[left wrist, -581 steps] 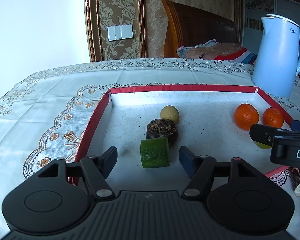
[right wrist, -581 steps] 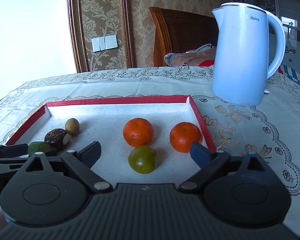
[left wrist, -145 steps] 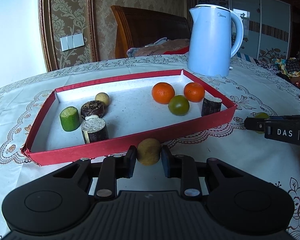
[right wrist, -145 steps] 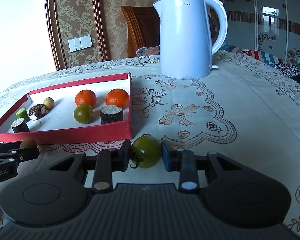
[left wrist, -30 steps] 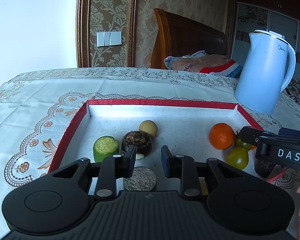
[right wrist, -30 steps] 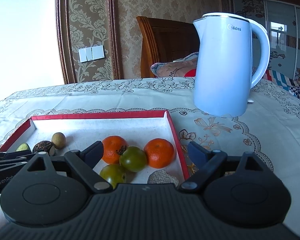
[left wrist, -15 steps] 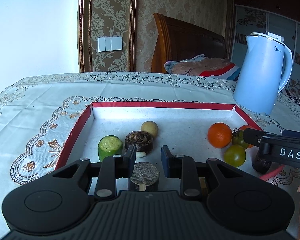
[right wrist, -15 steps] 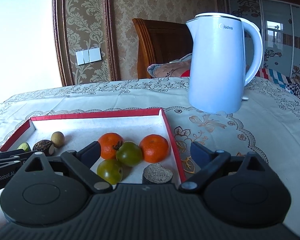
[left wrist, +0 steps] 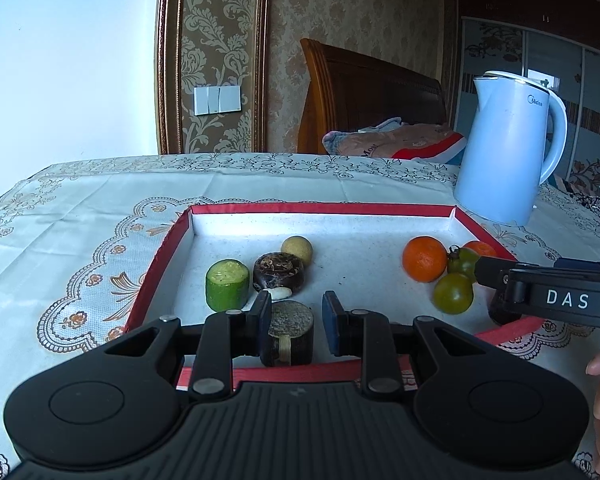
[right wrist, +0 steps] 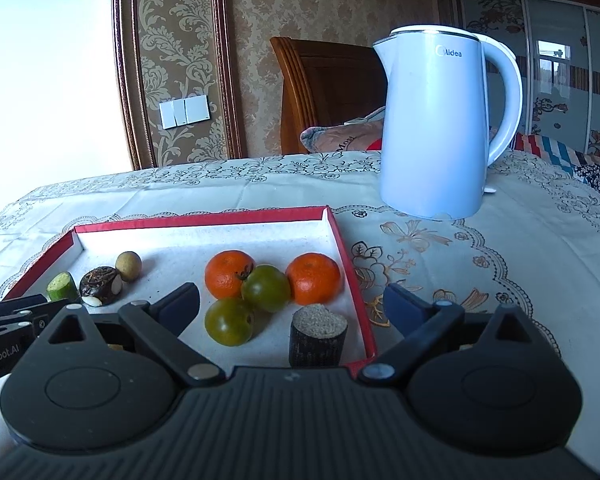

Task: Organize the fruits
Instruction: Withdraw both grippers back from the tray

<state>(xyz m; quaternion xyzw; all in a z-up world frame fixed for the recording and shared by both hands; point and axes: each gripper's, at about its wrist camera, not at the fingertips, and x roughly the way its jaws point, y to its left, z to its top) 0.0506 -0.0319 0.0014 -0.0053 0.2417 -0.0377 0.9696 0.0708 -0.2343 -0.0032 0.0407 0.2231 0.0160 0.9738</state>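
Left wrist view: left gripper (left wrist: 294, 322) together and empty, right gripper (right wrist: 292, 306) apart, empty; back both straight off the tray (left wrist: 160, 256), clear of the stumps.

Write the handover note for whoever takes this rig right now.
Left claw: shut, empty.
Right claw: open, jaws have just been opening, nothing between them.
Red-walled white tray, right side: two orange tangerines, two green tomatoes, dark cut cylinder.
Left side: green cucumber chunk, dark brown round piece, tan round fruit, second dark cylinder.
Done: all visible fruit is in the tray.
Left: none shows loose on the patterned tablecloth; probably just withdraw.
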